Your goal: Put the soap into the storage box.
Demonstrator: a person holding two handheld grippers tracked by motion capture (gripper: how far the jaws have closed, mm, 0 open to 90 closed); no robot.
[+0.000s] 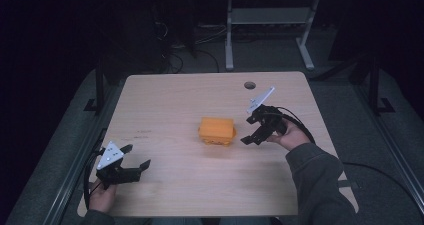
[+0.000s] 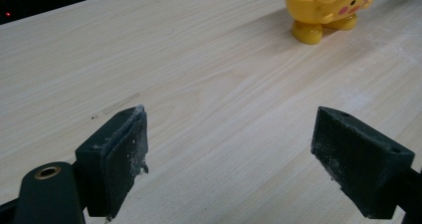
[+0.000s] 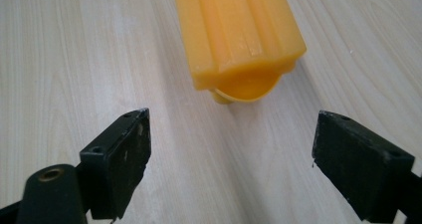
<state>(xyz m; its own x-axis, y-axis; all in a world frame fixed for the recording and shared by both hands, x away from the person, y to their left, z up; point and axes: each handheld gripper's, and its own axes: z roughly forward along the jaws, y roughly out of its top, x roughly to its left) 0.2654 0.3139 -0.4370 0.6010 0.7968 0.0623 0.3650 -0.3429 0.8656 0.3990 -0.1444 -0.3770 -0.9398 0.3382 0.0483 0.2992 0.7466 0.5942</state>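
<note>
An orange and yellow toy block figure [image 1: 217, 130] stands near the middle of the wooden table [image 1: 165, 100]. Its yellow feet and a small face with pink cheeks appear in the left gripper view [image 2: 328, 10]. In the right gripper view its ribbed orange top [image 3: 236, 35] lies just ahead of the jaws. My right gripper [image 1: 252, 130] is held just right of the toy, open, nothing between its jaws [image 3: 231, 159]. My left gripper [image 1: 135, 157] rests near the table's front left corner, open and empty [image 2: 231, 159], well away from the toy.
A round cable hole [image 1: 250, 84] sits near the table's far edge. Beyond the table stand grey metal desk legs [image 1: 229, 35] and cables on a dark floor. A cable [image 1: 380, 172] trails off the right side from my right gripper.
</note>
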